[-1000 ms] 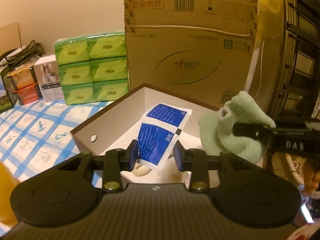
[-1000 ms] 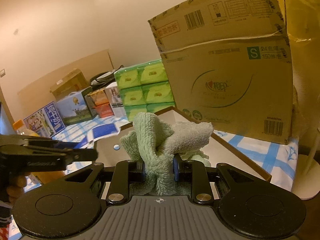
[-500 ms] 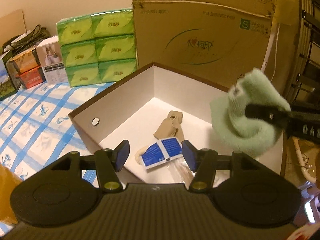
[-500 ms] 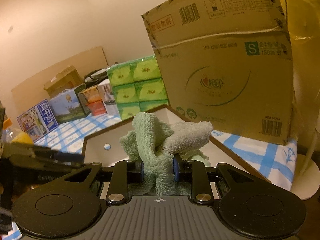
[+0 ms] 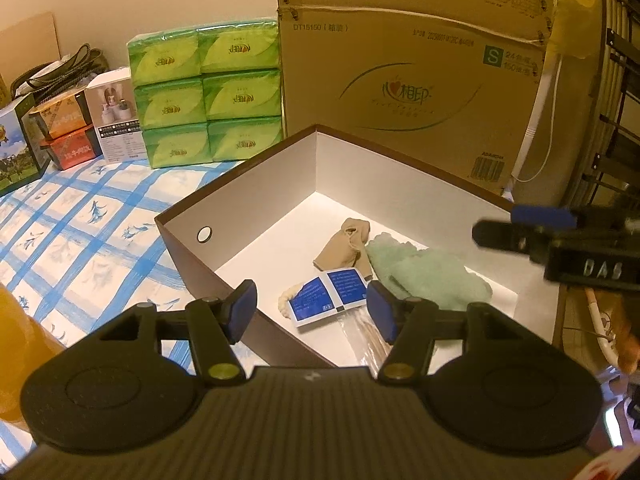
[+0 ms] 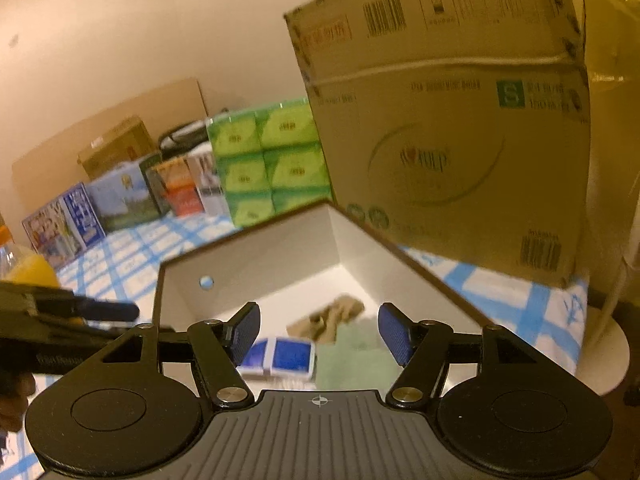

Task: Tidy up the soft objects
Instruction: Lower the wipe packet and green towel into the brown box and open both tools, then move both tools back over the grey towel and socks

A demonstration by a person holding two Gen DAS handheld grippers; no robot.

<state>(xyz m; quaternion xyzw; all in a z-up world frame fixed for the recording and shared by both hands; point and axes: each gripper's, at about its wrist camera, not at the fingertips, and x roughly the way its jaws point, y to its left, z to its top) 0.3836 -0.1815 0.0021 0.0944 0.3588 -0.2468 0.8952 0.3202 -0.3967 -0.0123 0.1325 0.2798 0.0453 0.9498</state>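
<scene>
An open brown box with a white inside point(image 5: 256, 208) sits on the blue-checked cloth. In it lie a pale green towel point(image 5: 424, 276), a beige stocking point(image 5: 344, 246), a blue-and-white packet point(image 5: 328, 296) and a lace piece point(image 5: 286, 300). My left gripper point(image 5: 312, 310) is open and empty above the box's near wall. My right gripper point(image 6: 320, 332) is open and empty over the box; the towel point(image 6: 356, 356), packet point(image 6: 280, 354) and stocking point(image 6: 328, 320) show below it. The right gripper also shows at the right of the left wrist view point(image 5: 520, 228).
A tall cardboard carton point(image 5: 408, 68) stands right behind the box. Stacked green tissue packs point(image 5: 204, 96) and small product boxes point(image 5: 72, 124) line the back left. An orange bottle point(image 6: 28, 272) is at the left. A white cable point(image 5: 536, 120) and metal rack point(image 5: 616, 80) are at the right.
My right gripper opened and dropped the green towel into the box. My left gripper opened wider and pulled back slightly; the packet lies in the box.
</scene>
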